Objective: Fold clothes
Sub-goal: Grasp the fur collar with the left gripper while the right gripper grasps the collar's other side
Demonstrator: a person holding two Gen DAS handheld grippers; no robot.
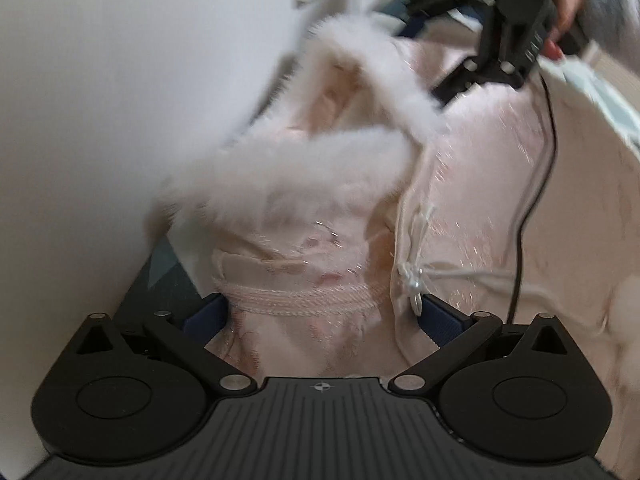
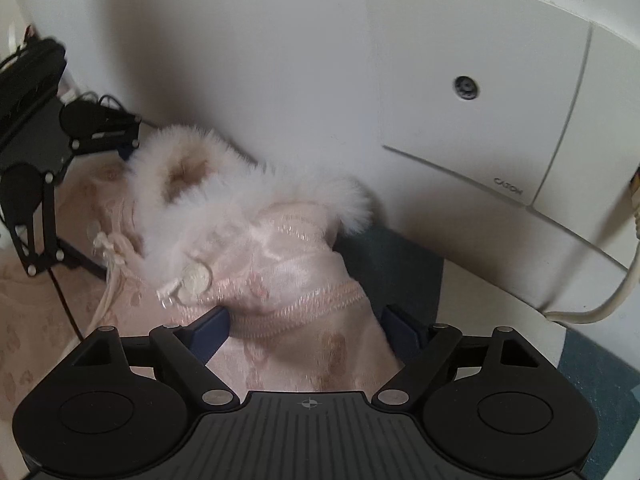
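Left tool (image 1: pixel 322 316): blue pads spread wide, with a pink trimmed band of the garment (image 1: pixel 480 184) lying between them; whether they press it cannot be told, and they look too far apart to pinch.
Right tool (image 2: pixel 308 320): likewise spread, its pads to either side of a braided pink edge of the same garment; no firm pinch is visible.
Garment: a pale pink brocade jacket with a white fur collar (image 2: pixel 224 184), bunched and lifted at the neck, the rest spread on a dark teal surface (image 2: pixel 404 264) close to the white wall (image 2: pixel 260 40).
Fastenings: a white knot button (image 2: pixel 196 276) just below the fur collar; a corded loop (image 1: pixel 416 280) beside the front edge.
Cable: a black lead (image 1: pixel 536 184) trails across the cloth beside the collar.
Step in hand: probably gathering the collar end to start a fold; blur suggests motion.
Next move calls for: closing both tools on the trim, then carrying the collar away from the wall, over the body, keeping the lead out of the fold.
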